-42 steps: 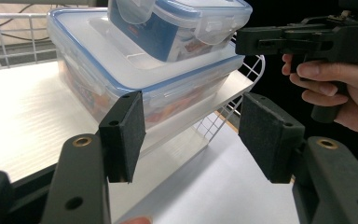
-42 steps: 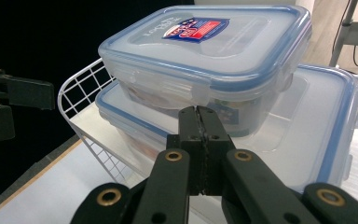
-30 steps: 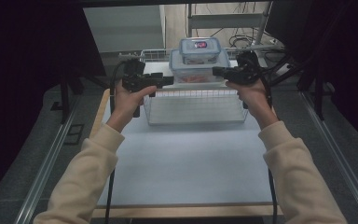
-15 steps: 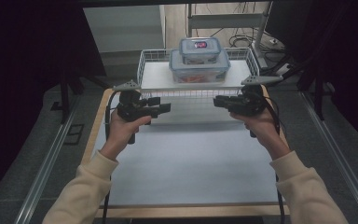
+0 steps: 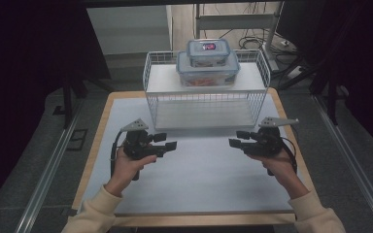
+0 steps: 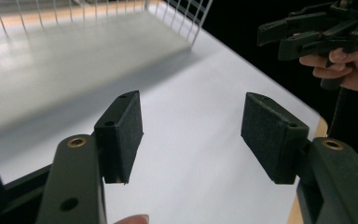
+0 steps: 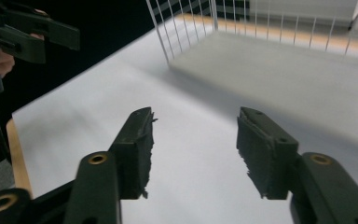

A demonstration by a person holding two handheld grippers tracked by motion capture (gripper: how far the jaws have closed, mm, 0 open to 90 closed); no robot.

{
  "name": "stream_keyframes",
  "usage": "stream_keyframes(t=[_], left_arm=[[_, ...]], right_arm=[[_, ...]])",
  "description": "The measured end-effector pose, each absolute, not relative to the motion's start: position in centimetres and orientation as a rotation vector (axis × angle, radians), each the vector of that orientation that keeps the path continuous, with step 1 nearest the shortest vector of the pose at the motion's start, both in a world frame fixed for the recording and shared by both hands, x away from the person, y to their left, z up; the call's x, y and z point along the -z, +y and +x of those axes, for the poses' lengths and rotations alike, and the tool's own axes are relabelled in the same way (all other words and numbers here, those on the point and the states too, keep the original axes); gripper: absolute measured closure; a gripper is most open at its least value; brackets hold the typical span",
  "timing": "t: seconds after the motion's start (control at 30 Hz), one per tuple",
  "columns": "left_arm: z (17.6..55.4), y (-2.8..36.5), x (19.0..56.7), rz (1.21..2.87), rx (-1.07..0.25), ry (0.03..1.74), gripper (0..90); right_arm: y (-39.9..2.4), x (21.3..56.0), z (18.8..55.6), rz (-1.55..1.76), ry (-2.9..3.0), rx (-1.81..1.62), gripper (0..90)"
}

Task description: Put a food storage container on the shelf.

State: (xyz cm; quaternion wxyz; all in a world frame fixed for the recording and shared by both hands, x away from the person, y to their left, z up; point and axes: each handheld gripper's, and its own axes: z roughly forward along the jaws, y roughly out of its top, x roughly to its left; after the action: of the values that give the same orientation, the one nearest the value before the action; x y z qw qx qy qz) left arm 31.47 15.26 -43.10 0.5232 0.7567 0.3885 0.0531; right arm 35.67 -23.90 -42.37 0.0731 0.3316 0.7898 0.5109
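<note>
Two stacked containers (image 5: 207, 65), one rack (image 5: 205, 102), two tools.

White wire rack (image 5: 205, 104), grid-pattern sides. 2 clear containers (image 5: 207, 68) stacked on it, blue-grey lids, orange contents in the lower, purple/red label on the top lid. Worktop (image 5: 199, 170): white sheet, light wood edge. Both grippers black, grey plates. Cream sleeves (image 5: 94, 213).

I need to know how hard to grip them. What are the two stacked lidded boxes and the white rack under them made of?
The two stacked clear lidded boxes look like glossy transparent plastic with blue-tinted lids: contents show through. The white two-level wire rack looks like painted or coated metal wire, judging by its thin grid bars; its shelves seem matte white board.
</note>
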Motion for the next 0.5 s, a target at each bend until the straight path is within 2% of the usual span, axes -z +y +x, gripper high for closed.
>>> stream_keyframes(t=[0.2,0.5], left_arm=[[30.6,14.9,45.6,1.859,-0.104,0.957,37.6],[30.6,14.7,46.3,1.859,-0.097,0.973,37.2]], right_arm=[[-25.1,45.7,34.3,1.050,2.398,-1.485,40.3],[-25.9,47.0,33.9,1.085,2.393,-1.472,36.8]])
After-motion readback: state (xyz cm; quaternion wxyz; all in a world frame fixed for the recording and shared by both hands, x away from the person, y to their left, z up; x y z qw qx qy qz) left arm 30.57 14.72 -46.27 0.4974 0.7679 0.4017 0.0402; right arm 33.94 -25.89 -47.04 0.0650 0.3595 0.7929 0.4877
